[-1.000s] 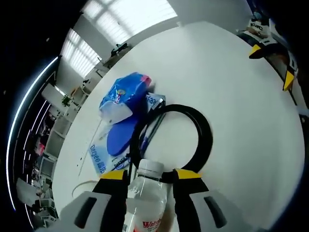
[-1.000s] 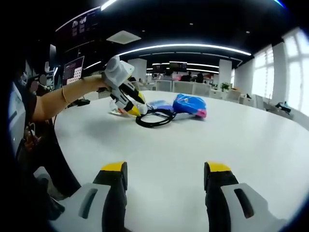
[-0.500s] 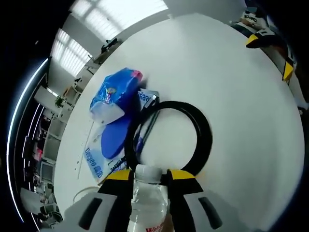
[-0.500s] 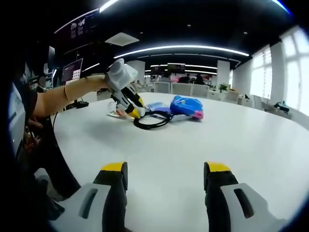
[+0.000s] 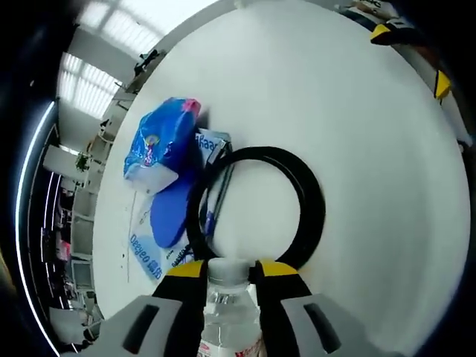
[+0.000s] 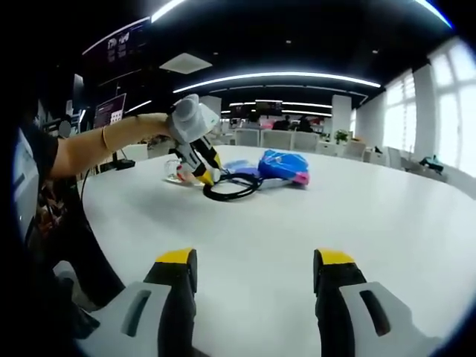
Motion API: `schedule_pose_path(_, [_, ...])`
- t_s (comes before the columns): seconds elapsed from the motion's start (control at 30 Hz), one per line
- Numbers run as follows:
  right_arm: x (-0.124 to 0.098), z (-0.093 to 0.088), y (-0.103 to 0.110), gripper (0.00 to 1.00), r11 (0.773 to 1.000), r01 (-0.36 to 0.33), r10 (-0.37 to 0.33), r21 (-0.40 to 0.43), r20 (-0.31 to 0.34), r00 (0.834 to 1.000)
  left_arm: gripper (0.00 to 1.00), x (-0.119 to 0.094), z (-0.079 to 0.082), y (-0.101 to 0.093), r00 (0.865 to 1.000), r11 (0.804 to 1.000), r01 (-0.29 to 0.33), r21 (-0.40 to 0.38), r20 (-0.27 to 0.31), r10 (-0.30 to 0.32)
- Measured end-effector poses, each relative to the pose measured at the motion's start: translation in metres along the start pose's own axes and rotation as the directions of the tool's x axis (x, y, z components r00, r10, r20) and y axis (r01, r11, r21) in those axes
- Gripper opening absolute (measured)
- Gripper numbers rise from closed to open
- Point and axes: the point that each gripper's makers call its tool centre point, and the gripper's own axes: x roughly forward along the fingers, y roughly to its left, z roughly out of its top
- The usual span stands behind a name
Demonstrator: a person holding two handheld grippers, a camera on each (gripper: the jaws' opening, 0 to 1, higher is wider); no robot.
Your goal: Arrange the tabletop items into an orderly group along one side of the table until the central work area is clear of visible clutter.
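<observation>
Gripping a clear water bottle between its jaws, my left gripper sits beside the black cable loop and blue packets on the white table; my right gripper hangs wide, holding nothing.

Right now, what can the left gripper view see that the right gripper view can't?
The left gripper view gives the close look: the water bottle shut between the left gripper fingers, cap and label visible. The right gripper view adds the person's arm and the open right gripper. Both share the black cable loop, blue bag and white table.
</observation>
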Motion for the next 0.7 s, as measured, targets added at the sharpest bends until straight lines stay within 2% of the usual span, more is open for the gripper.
schedule_pose_path(0.13, [-0.001,-0.001,-0.001,0.60,1.000,0.003,-0.003,0.005,0.002,1.000,0.22,-0.003,-0.002,0.001,0.999,0.999,0.014,0.033,-0.044,-0.012])
schedule_pose_path(0.23, [-0.002,0.000,-0.003,0.60,1.000,0.005,-0.005,0.008,0.007,1.000,0.22,-0.005,-0.013,0.001,0.992,0.996,0.025,0.082,-0.122,-0.015])
schedule_pose_path(0.27, [-0.002,0.000,-0.003,0.60,1.000,0.006,-0.006,0.008,0.009,1.000,0.22,-0.004,-0.014,0.001,0.992,0.995,0.020,0.095,-0.127,-0.008])
schedule_pose_path(0.53, [-0.003,-0.002,-0.001,0.60,1.000,0.002,-0.002,0.014,0.008,1.000,0.22,-0.005,-0.015,0.002,0.992,0.998,0.029,0.053,-0.127,-0.022])
schedule_pose_path(0.7, [-0.005,-0.003,-0.004,0.60,1.000,0.007,-0.007,0.024,0.011,1.000,0.22,-0.005,-0.015,0.002,0.987,0.998,0.052,0.044,-0.154,-0.045])
